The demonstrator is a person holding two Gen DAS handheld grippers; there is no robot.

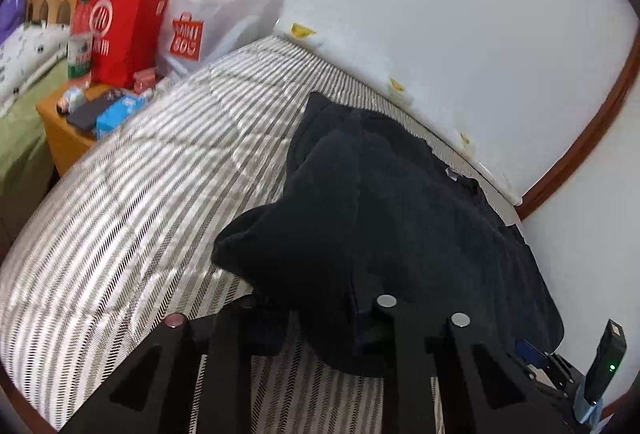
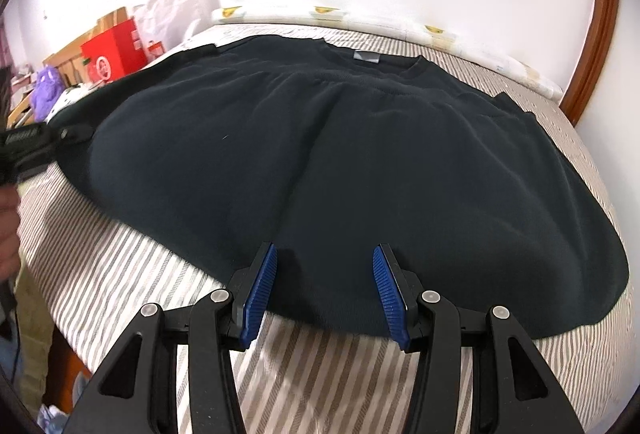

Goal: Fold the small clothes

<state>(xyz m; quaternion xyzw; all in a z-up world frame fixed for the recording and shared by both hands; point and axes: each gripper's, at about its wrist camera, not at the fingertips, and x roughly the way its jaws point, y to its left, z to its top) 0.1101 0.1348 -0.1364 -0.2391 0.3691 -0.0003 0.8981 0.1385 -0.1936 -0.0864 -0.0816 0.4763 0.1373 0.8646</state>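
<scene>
where the dark sweater (image 2: 340, 162) lies spread across the striped bed (image 2: 132, 274), its near hem sits between the right gripper (image 2: 325, 280)'s parted, untouching blue pads (image 2: 262, 290); the left gripper (image 1: 320, 330) clamps a lifted sleeve edge, bare cover left of it.

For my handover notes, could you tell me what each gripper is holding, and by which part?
The left gripper grips the dark sweater by a bunched-up fold at its left edge. The right gripper is open, holding nothing.
</scene>
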